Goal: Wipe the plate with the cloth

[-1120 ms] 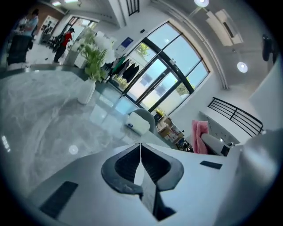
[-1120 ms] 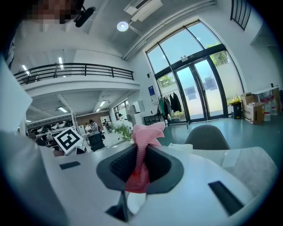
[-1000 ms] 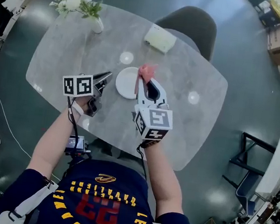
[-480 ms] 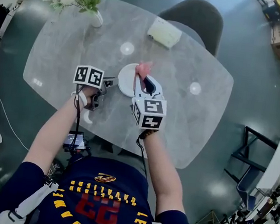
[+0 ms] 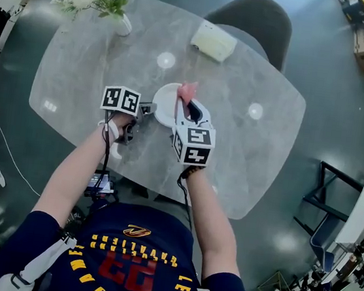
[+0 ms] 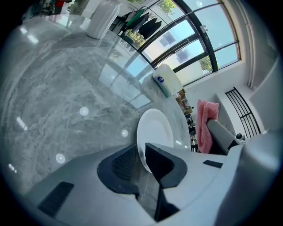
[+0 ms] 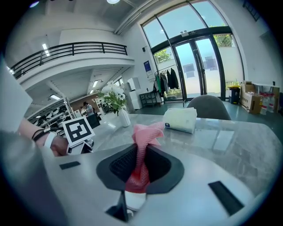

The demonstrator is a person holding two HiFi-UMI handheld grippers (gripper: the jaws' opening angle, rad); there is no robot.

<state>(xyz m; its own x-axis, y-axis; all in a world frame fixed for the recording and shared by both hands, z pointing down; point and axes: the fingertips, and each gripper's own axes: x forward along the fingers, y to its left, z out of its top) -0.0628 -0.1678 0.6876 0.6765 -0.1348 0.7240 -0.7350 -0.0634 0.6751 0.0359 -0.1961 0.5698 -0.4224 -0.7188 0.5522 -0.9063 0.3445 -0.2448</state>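
While the white plate (image 5: 165, 102) lies near the middle of the grey table (image 5: 78, 82), the left gripper (image 5: 148, 110) takes its left rim. In the left gripper view the two dark jaws stand close together and the thin edge of the plate (image 6: 154, 130) passes between them, so this gripper (image 6: 143, 163) is clamped on the plate. The right gripper (image 5: 188, 107) comes from the near side and hangs over the right part of the plate. Its jaws are pressed on a pink cloth (image 5: 187, 91). In the right gripper view the cloth (image 7: 143, 137) stands up between the jaws of the gripper (image 7: 140, 163) in a bunch, and its free end hangs above their tips. I cannot tell if the cloth touches the plate. A vase of flowers (image 5: 121, 25) stands at the far left corner of the table, and a white packet (image 5: 213, 41) lies at the far edge, before a dark chair (image 5: 256, 22).
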